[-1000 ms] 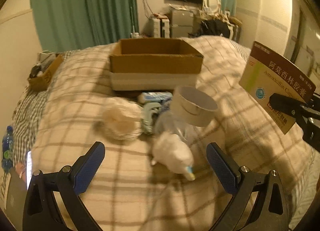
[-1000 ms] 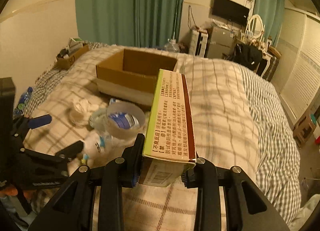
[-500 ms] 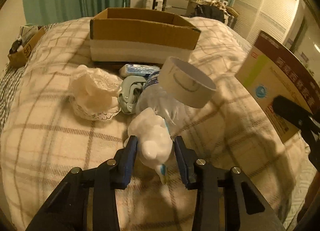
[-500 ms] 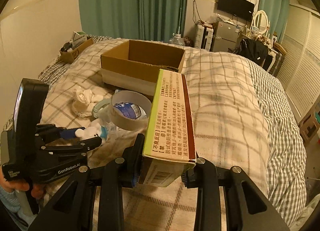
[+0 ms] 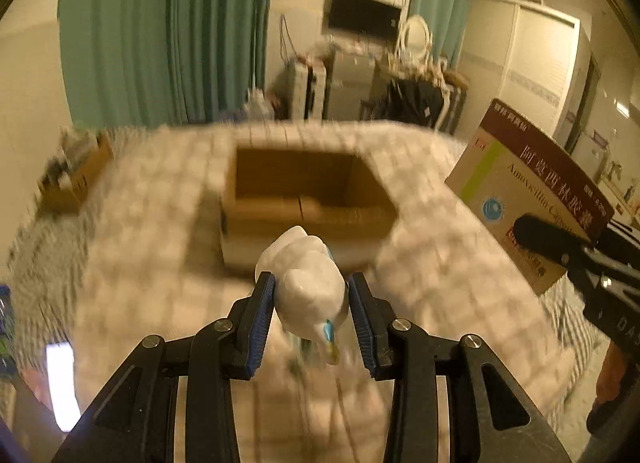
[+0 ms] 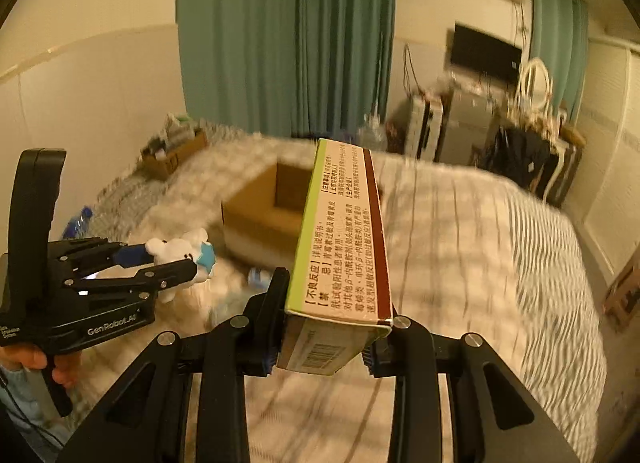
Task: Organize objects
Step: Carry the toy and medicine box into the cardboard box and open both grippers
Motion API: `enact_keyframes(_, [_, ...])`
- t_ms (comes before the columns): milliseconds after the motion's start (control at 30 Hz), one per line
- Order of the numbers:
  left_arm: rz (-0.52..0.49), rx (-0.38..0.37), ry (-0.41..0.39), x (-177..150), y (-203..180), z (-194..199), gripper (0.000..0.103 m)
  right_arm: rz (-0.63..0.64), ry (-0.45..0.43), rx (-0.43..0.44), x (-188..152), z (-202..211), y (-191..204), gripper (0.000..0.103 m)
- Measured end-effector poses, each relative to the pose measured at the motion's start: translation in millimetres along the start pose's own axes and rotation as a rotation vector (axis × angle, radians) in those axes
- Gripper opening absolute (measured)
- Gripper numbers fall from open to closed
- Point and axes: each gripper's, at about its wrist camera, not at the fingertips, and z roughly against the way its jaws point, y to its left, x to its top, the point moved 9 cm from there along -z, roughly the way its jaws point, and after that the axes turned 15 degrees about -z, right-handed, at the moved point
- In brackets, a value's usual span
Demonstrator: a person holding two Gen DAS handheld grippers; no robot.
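My left gripper (image 5: 312, 313) is shut on a small white plush toy (image 5: 308, 287) with blue trim and holds it in the air above the bed; it also shows in the right wrist view (image 6: 172, 259), with the plush toy (image 6: 180, 249) between its fingers. My right gripper (image 6: 320, 319) is shut on a medicine box (image 6: 340, 239) with green and maroon stripes; the medicine box also shows at the right of the left wrist view (image 5: 532, 195). An open cardboard box (image 5: 308, 191) sits on the checked bedspread ahead of both grippers.
A small cardboard box (image 5: 74, 179) of clutter sits at the bed's far left. A blue bottle (image 6: 78, 219) lies by the wall. Some loose items (image 6: 256, 277) lie blurred on the bed below the grippers. Furniture and a TV (image 6: 484, 55) stand beyond the bed.
My left gripper closed on the plush toy and lifted it off the bed toward the cardboard box. My right gripper kept hold of the medicine box and rose too.
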Motion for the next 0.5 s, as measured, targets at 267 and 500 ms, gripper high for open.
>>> enact_keyframes(267, [-0.057,0.078,-0.151,105,24,13,0.038,0.063,-0.111,0.057,85,-6,38,0.031])
enact_keyframes(500, [-0.039,0.105,-0.099,125,54,-70,0.038,0.028,-0.109,0.024,130,-78,31,0.031])
